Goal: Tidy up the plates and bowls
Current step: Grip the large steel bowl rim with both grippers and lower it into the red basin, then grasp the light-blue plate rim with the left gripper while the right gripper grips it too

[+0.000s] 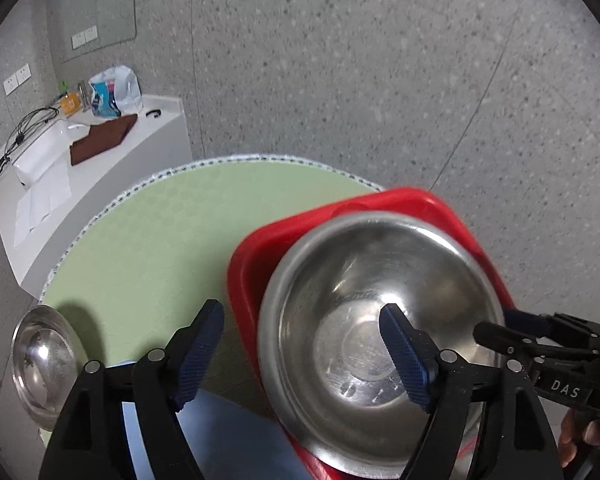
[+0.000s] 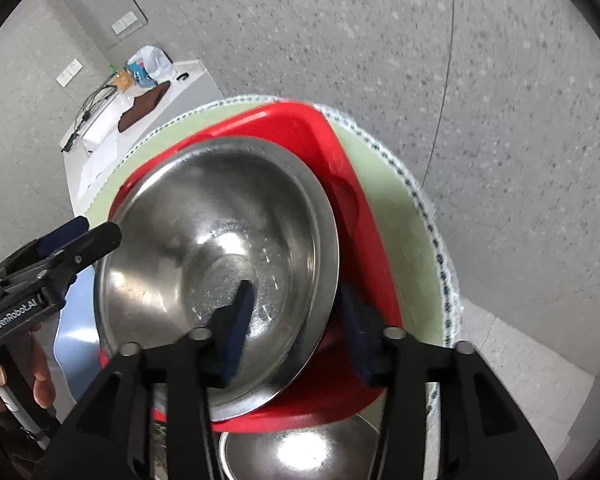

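The big steel bowl (image 1: 380,336) sits in a red plastic tub (image 1: 260,252) at the far-right part of a round bench covered with a pale green cloth (image 1: 152,240). It looks like thin, stiff metal: probably light for its width, hard, unlikely to break, but polished and slick, so it may slide in a grip and clatter if let go. The rolled rim is the sensible place to take hold, one pad inside and one outside the wall, ideally on two opposite sides so it does not tip.

The left gripper (image 1: 302,354) stands with its jaws wide, straddling the near-left rim: one pad hangs inside the bowl, the other outside over the cloth, neither pressing. The right gripper (image 2: 296,334) straddles the opposite rim with its jaws about half open, one pad in the bowl and one over the tub, and no squeeze shows.

A smaller steel bowl (image 1: 44,364) rests at the left edge of the bench, and another steel dish (image 2: 300,452) lies just below the tub in the right wrist view. A blue plate (image 1: 236,440) lies partly under the tub.

Beyond stands a white counter (image 1: 100,184) with cables, bags and a brown cloth, over a speckled grey floor (image 1: 380,80).
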A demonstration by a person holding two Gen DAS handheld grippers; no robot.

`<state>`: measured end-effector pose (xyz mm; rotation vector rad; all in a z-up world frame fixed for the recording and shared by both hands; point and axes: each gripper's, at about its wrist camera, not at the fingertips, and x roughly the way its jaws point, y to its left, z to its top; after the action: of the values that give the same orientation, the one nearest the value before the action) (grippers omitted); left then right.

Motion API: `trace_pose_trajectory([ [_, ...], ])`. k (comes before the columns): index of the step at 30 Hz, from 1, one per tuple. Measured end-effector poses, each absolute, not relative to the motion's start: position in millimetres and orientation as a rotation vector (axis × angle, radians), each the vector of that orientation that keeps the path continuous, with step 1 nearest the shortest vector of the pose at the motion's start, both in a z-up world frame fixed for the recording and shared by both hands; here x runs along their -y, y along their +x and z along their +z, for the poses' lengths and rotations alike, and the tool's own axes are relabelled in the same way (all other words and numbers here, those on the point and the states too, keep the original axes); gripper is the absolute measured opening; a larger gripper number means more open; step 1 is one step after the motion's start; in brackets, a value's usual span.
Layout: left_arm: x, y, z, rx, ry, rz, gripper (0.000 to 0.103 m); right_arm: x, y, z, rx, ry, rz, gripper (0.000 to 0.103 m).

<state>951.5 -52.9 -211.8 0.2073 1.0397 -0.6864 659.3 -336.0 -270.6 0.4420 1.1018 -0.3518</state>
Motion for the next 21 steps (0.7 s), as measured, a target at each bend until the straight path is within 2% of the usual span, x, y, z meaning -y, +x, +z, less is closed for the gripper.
trace_pose_trajectory([
  [4, 19.6, 940.1, -193.4, -1.003, 0.186, -0.646, 0.079, 322.5, 649.3, -246.1, -1.055, 0.357, -0.417, 0.056],
  [9, -59.8, 911.1, -178.8, -0.928, 0.188, -0.487, 0.085, 282.1, 633.4, -217.3, -0.982, 0.330, -0.369, 0.060],
  [12, -108.1, 898.1, -184.7, -0.947, 0.152, -0.378, 0.085, 245.8, 628.5, -212.9, -0.964, 0.354, -0.273, 0.064],
  [17, -157.4, 884.6, -213.9, -1.029, 0.094, -0.296, 0.085, 186.6, 634.8, -225.5, -1.004, 0.348, -0.129, 0.064],
  [20, -167.9, 883.8, -240.0, -1.114, 0.028, -0.311, 0.081, 168.3, 638.2, -234.8, -1.031, 0.353, -0.104, 0.064],
  [21, -168.8, 885.0, -248.9, -1.143, 0.014, -0.317, 0.074, 163.4, 639.3, -238.0, -1.039, 0.349, -0.100, 0.064],
])
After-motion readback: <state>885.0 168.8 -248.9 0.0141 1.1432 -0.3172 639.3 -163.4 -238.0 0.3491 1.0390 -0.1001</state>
